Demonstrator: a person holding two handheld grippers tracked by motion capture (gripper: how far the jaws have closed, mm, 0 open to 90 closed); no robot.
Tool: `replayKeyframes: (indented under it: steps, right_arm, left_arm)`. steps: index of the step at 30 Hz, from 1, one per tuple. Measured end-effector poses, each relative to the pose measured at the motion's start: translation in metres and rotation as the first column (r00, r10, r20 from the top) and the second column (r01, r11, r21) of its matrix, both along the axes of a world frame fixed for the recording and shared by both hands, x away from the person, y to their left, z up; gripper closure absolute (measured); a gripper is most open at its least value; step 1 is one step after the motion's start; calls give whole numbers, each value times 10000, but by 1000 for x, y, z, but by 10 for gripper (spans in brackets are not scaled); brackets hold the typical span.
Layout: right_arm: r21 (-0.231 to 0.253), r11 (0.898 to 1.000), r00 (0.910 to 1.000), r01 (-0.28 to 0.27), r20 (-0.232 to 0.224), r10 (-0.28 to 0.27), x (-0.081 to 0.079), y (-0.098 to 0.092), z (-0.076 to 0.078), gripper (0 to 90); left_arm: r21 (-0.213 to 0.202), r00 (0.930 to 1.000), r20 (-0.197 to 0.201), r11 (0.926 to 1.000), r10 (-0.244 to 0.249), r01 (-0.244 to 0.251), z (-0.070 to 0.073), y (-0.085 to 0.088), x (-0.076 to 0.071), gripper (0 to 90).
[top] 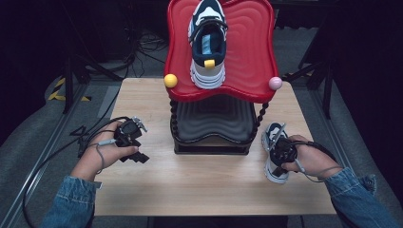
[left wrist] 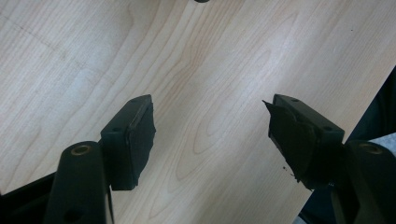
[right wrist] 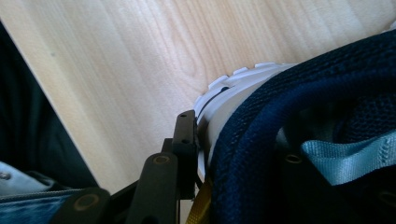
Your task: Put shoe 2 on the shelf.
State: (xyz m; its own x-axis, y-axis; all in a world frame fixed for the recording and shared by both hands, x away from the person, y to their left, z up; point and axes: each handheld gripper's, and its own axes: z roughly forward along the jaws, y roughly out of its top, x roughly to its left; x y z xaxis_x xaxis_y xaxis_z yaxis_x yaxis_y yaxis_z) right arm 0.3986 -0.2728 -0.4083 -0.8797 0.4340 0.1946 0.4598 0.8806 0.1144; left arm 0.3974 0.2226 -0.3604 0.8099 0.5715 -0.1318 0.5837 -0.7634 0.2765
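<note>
A navy and white sneaker [top: 274, 173] lies on the wooden table [top: 190, 185] at the right, toe pointing away. My right gripper [top: 283, 151] sits over its heel opening. In the right gripper view, one black pad [right wrist: 186, 144] presses on the outside of the sneaker [right wrist: 299, 93] at the white sole and navy collar; the other jaw is hidden inside the shoe. A matching sneaker [top: 207, 42] stands on the red wavy tray [top: 252, 52] of the rack. My left gripper [top: 141, 141] hovers over bare wood at the left, and the left gripper view shows it [left wrist: 212, 126] open and holding nothing.
The rack stands mid-table with a black lower shelf [top: 211, 121] under the red tray, on beaded posts topped by a yellow ball [top: 170, 80] and a pink ball [top: 275, 83]. Cables trail off the table's left side. Bare wood lies in front of the rack.
</note>
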Motion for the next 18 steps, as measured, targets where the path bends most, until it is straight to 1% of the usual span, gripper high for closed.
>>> replayKeyframes:
  steps: [1,2,3,6,7,8,11,14,16,17,18]
  right_arm:
    - [164,9998,10000,58,-3,-58,0,0,3,725]
    - [155,9998,9999,85,56,-86,0,0,5,729]
    - [176,9998,9999,74,98,-76,0,-1,8,735]
    - [225,9997,9993,33,359,-41,1,-3,19,741]
    - [289,9995,9990,93,426,-105,1,-4,25,742]
    - [348,9993,9992,119,385,-132,1,-5,31,742]
    - [321,9994,9981,147,586,-165,1,-8,51,742]
    - [359,9993,9965,127,817,-156,2,-11,73,744]
    - [406,9991,9960,99,889,-134,1,-12,89,743]
    - [406,9991,9960,99,889,-134,1,-12,89,743]
    - [407,9991,9943,89,1057,-132,1,-13,99,743]
  left_arm:
    - [-69,10000,-55,10000,-41,41,-2,-1,0,317]
    - [-160,9999,-107,9999,-52,50,-4,-1,0,315]
    - [-183,10000,-84,9998,8,-10,-4,-2,-1,314]
    - [-157,9999,-123,9999,-33,31,-8,-2,0,313]
    - [-78,9999,-162,10000,-25,24,-9,-2,0,311]
    - [-137,9999,-133,9999,-12,11,-10,-2,0,309]
    - [-180,9999,-135,9998,6,-9,-11,-2,-1,299]
    - [-187,9997,-252,9998,-2,-3,-13,-1,-1,297]
    - [-178,9997,-237,9998,-20,16,-14,0,-1,297]
    - [-118,9997,-252,9999,18,-21,-14,0,-2,297]
    - [-193,9996,-278,9998,23,-28,-15,0,-2,296]
